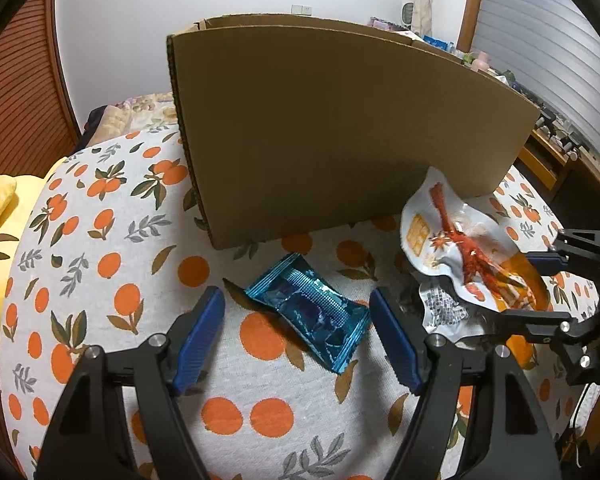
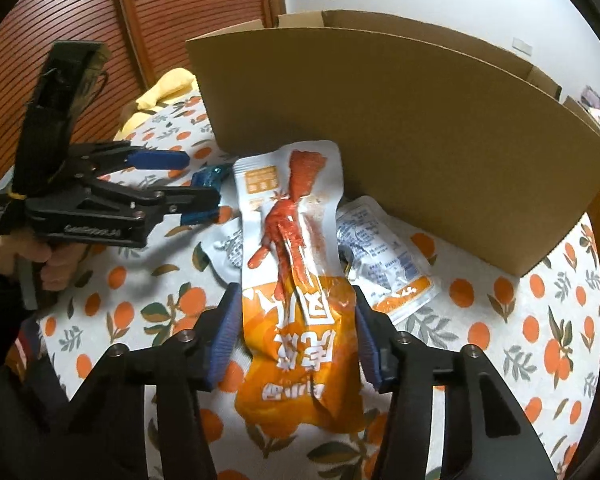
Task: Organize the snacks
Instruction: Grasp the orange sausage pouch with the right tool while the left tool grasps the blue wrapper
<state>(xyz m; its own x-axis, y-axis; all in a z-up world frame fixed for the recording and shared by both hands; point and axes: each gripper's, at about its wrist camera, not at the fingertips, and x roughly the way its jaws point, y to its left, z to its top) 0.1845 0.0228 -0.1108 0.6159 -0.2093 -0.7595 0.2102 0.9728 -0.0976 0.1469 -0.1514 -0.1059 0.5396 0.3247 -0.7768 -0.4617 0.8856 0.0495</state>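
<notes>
A blue foil snack packet [image 1: 312, 312] lies on the orange-print tablecloth between the open fingers of my left gripper [image 1: 298, 310], untouched by the pads. My right gripper [image 2: 294, 312] has its pads against both sides of an orange-and-white chicken-feet snack pouch [image 2: 300, 264], whose far end points at the cardboard box [image 2: 420, 128]. The pouch [image 1: 456, 240] and the right gripper [image 1: 540, 284] also show in the left wrist view. The box [image 1: 340, 128] stands upright just behind both snacks; its inside is hidden.
Two more white-and-orange pouches [image 2: 388, 256] [image 2: 228, 248] lie on the tablecloth [image 2: 520, 340] under and beside the held one. A yellow cushion [image 1: 0, 232] sits off the table's left edge. A cluttered wooden shelf [image 1: 556, 148] stands at the right.
</notes>
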